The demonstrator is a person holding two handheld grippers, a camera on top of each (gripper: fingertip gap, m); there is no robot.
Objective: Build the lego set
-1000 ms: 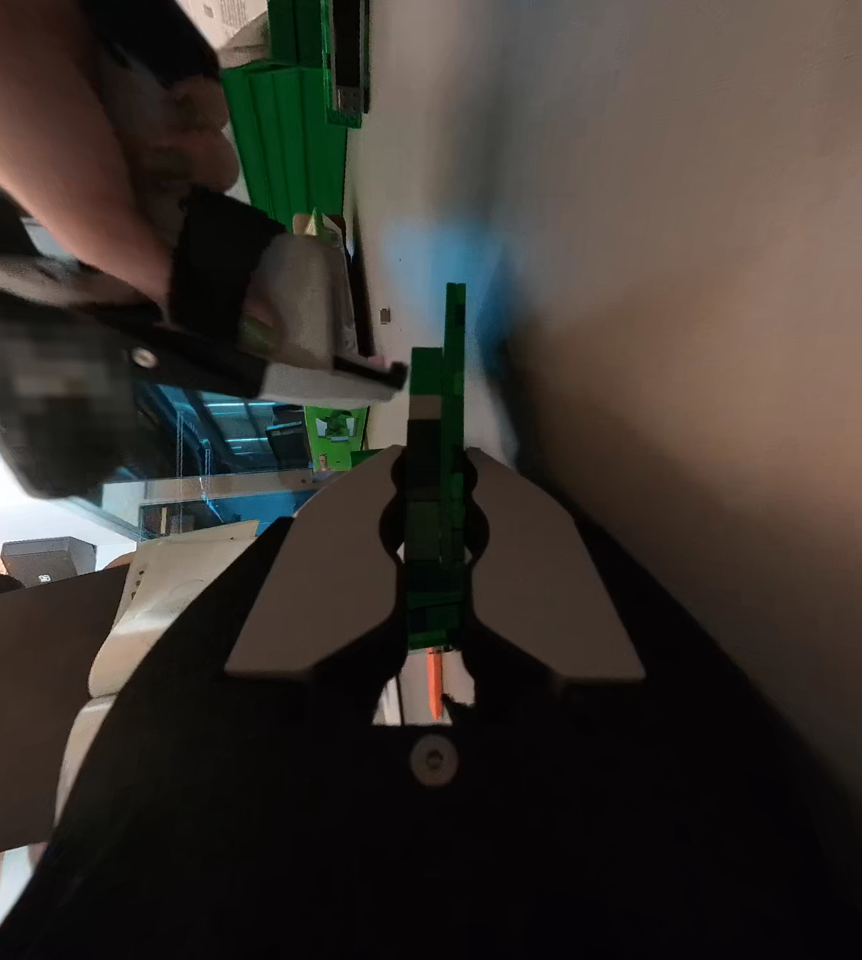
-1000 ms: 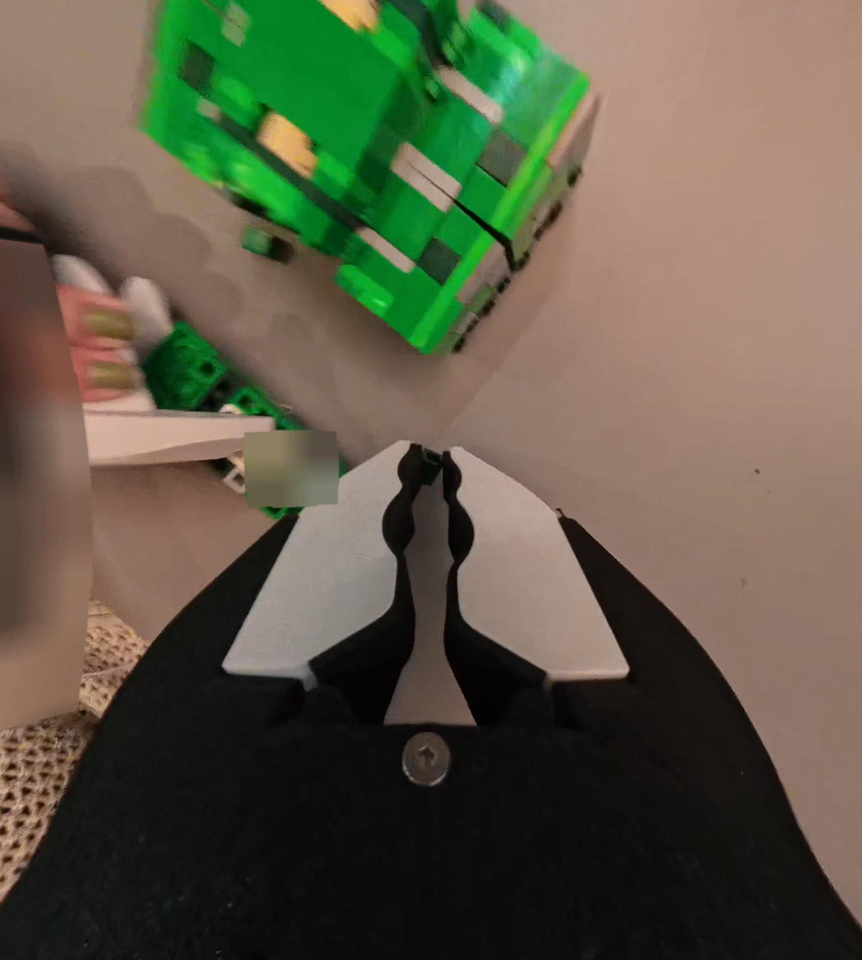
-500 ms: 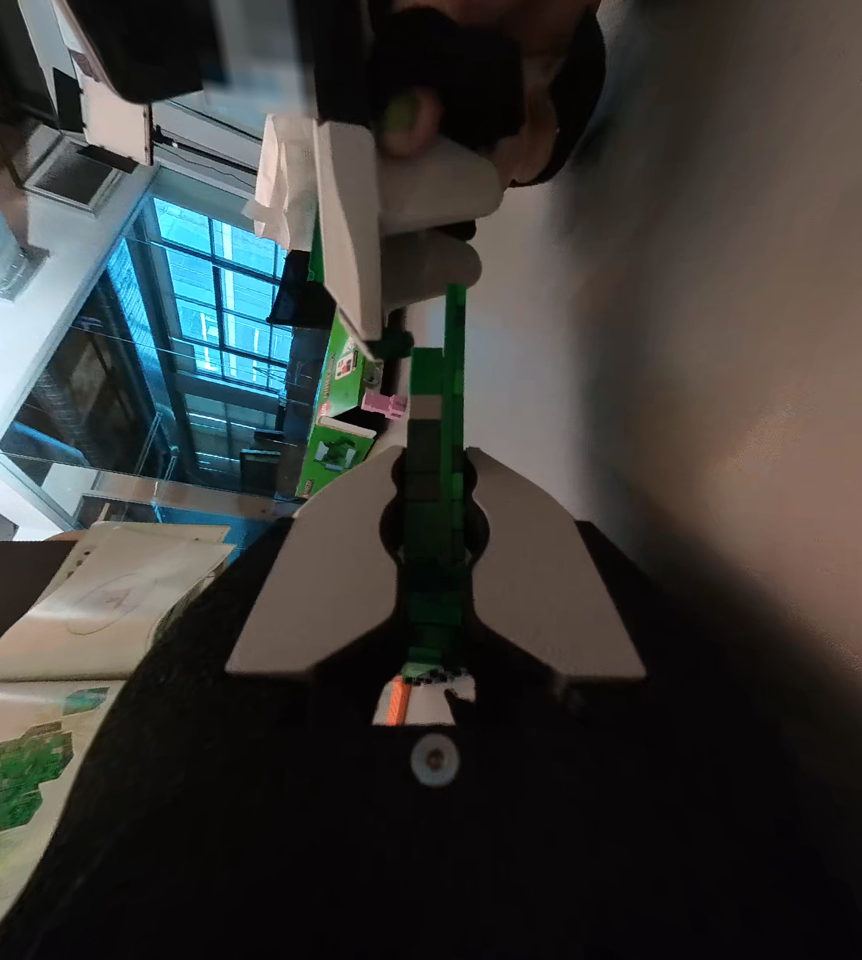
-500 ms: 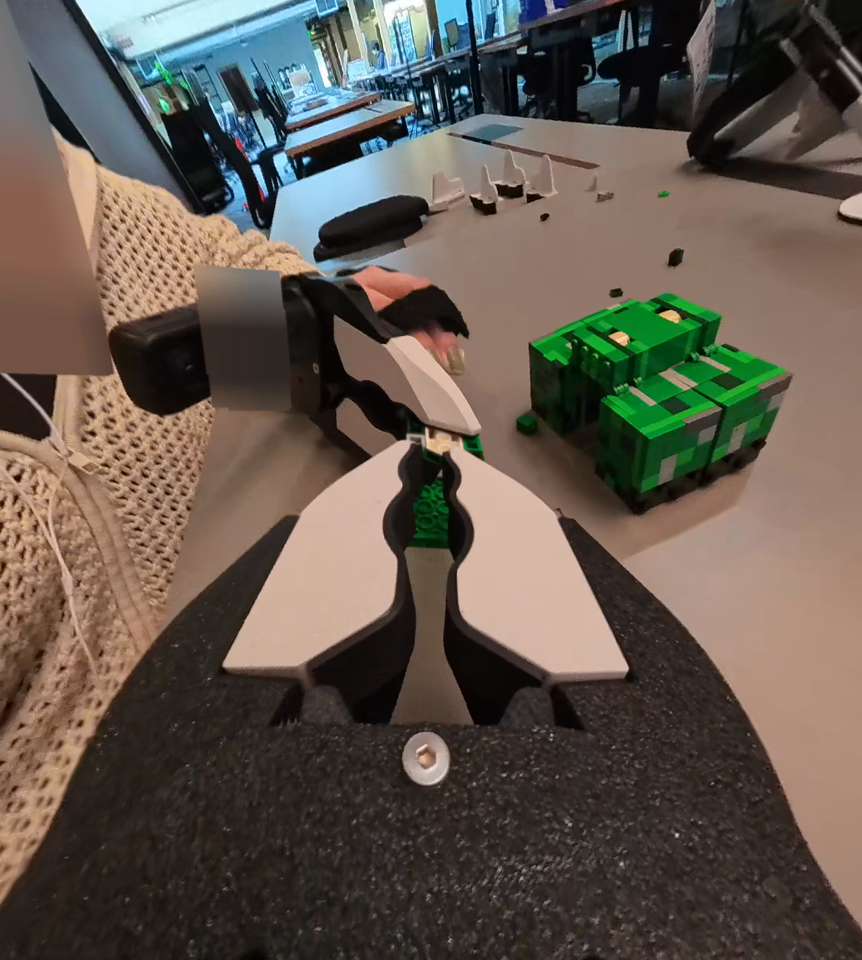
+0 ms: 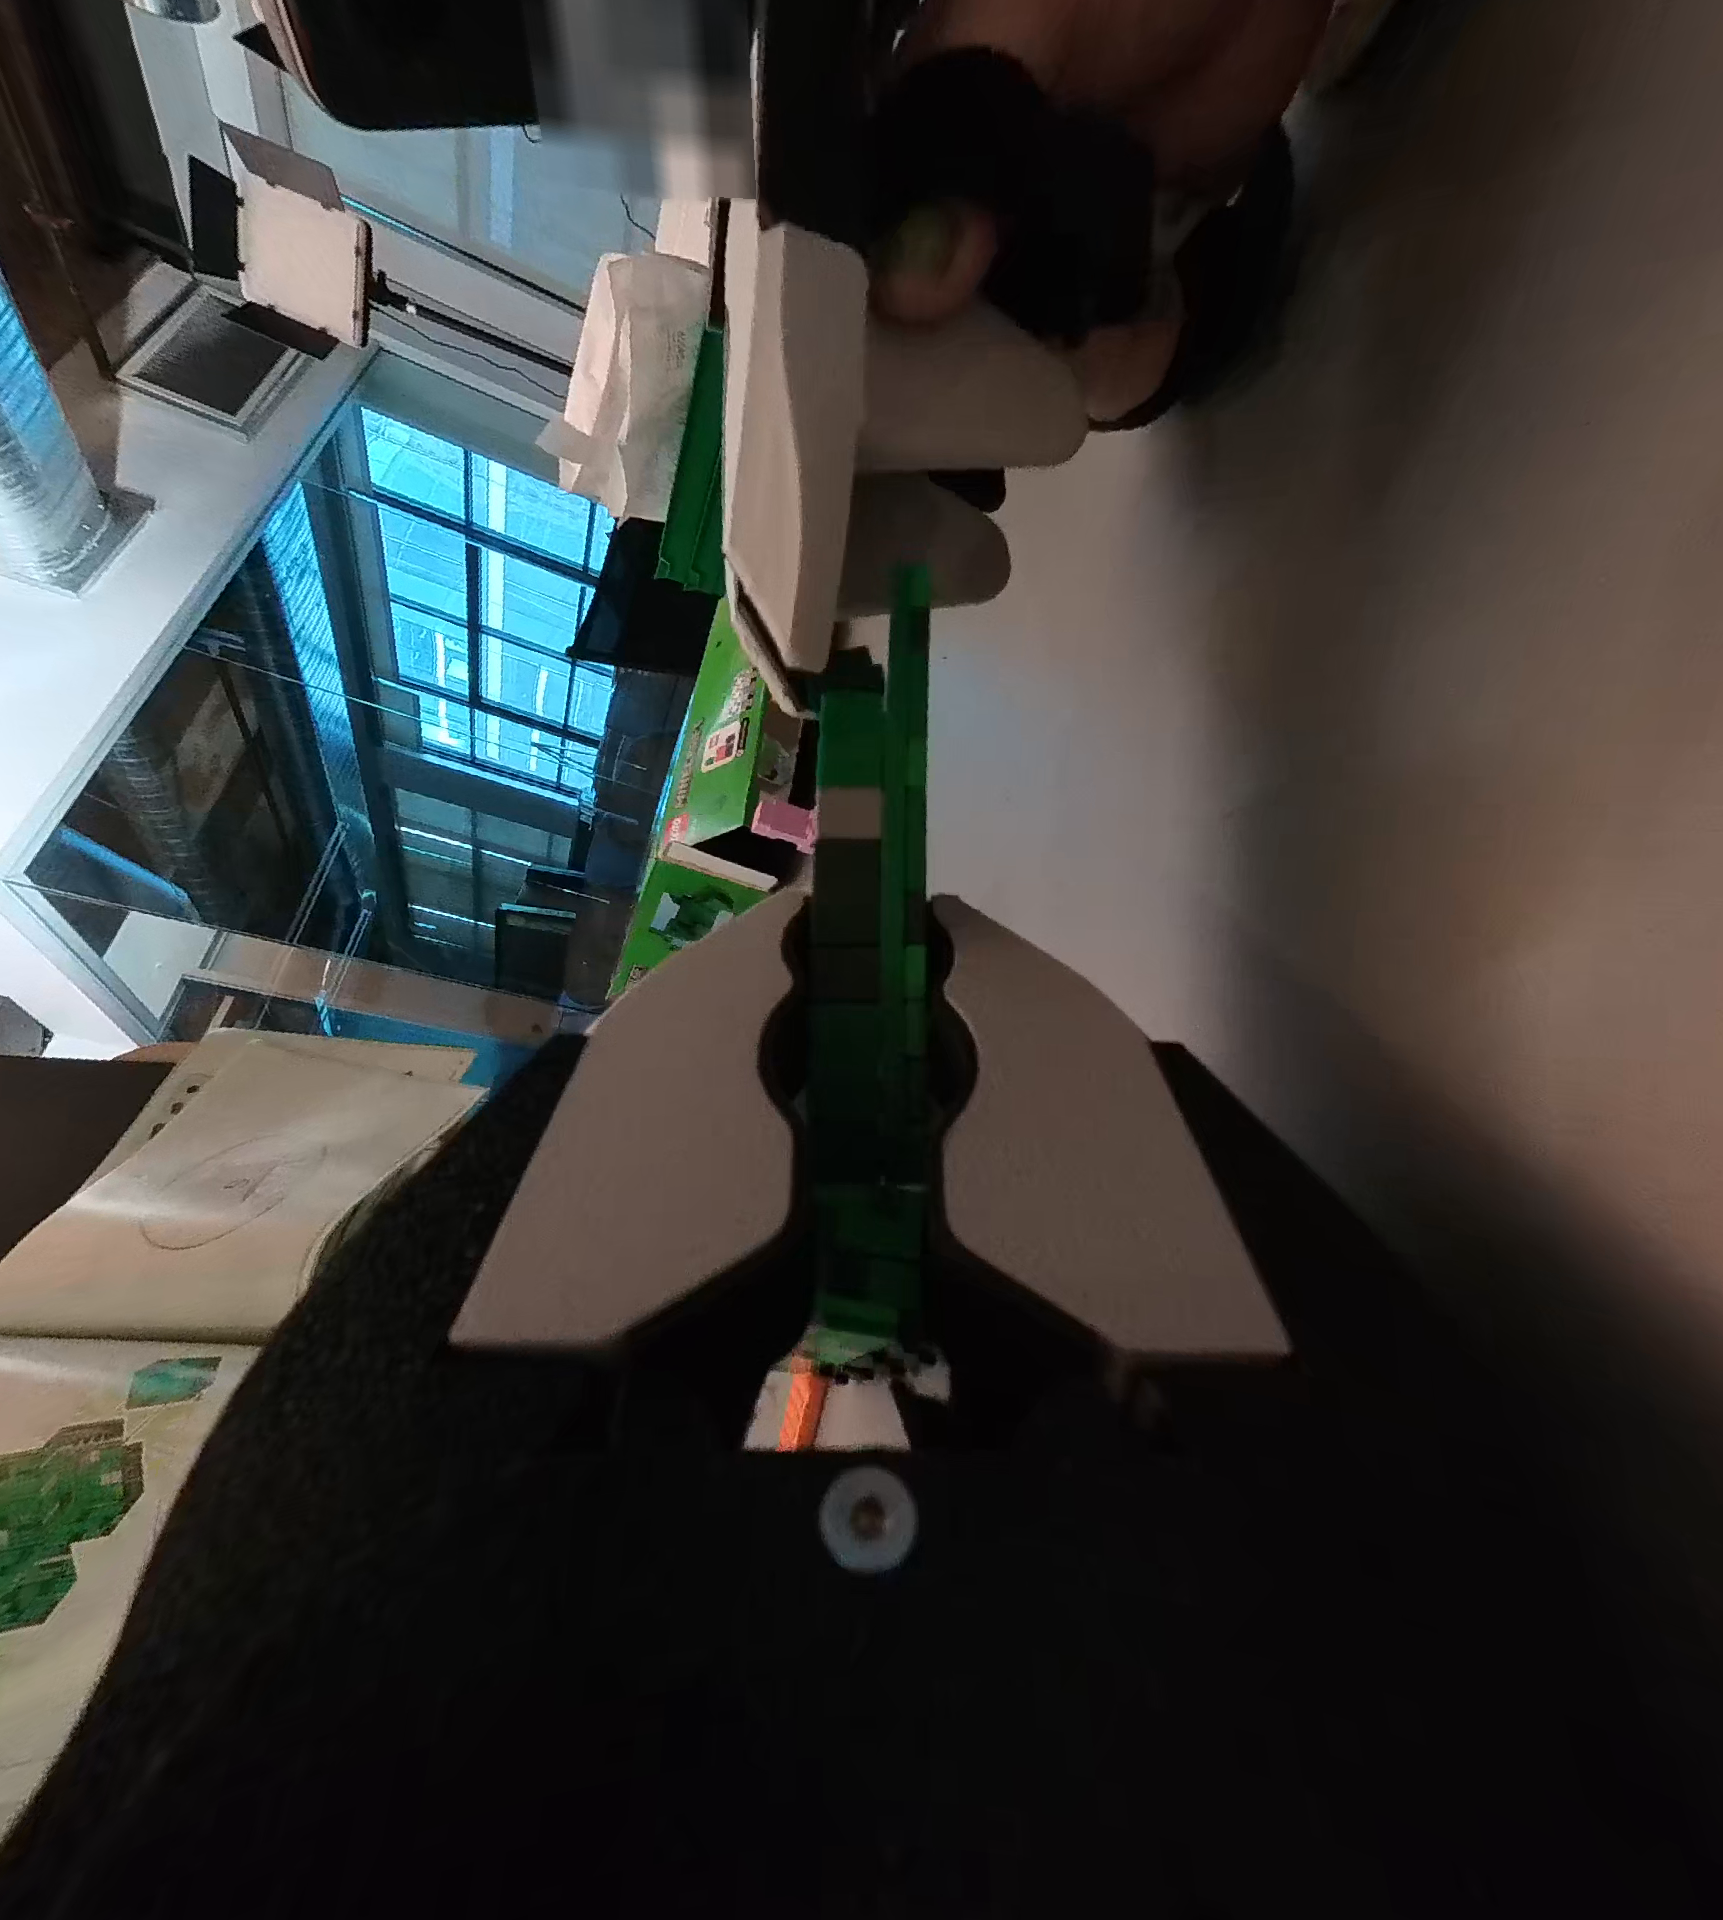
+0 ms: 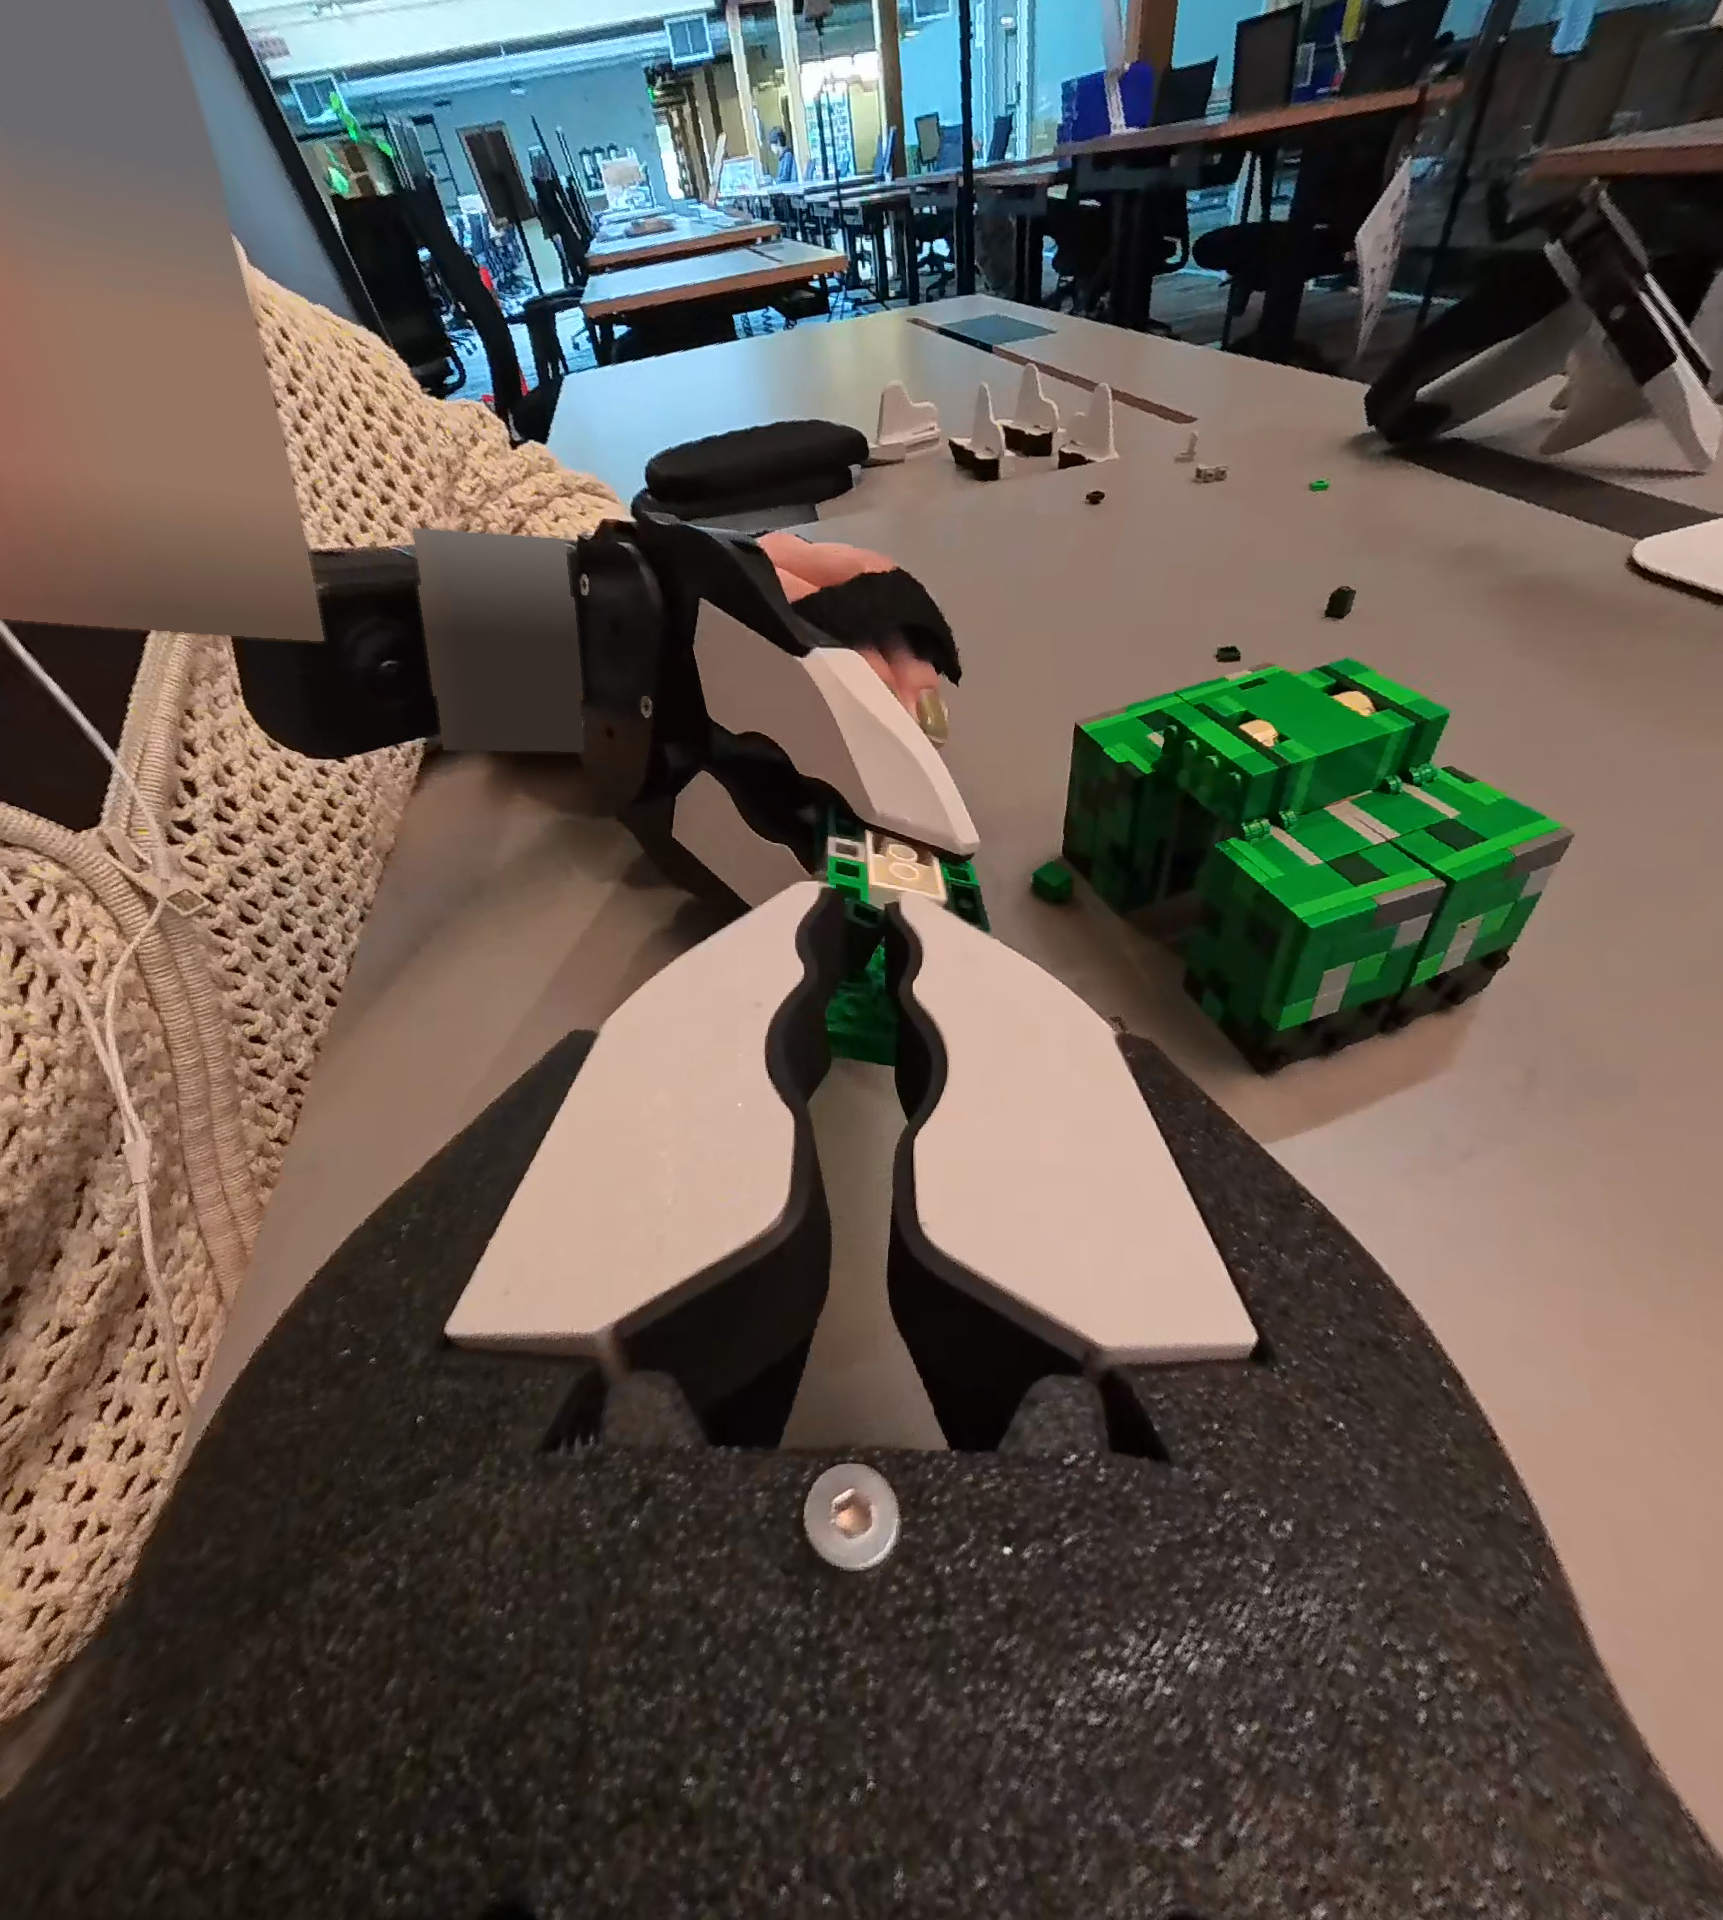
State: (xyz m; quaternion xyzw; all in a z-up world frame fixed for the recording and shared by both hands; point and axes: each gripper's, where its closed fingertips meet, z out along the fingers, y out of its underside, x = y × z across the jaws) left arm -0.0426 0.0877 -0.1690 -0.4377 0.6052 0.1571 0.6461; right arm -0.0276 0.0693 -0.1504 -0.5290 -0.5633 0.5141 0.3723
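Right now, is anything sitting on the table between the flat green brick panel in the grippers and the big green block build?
Only one loose small green brick lies on the grey table in that gap, close to the large green block build. The left hand-held gripper is clamped on the flat green brick panel; the right hand-held gripper meets it.

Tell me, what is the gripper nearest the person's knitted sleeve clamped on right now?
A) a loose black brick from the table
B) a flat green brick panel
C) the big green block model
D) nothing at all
B: the left gripper is shut on a flat green brick panel, seen edge-on between its fingers, while the big green block model sits apart on the table.
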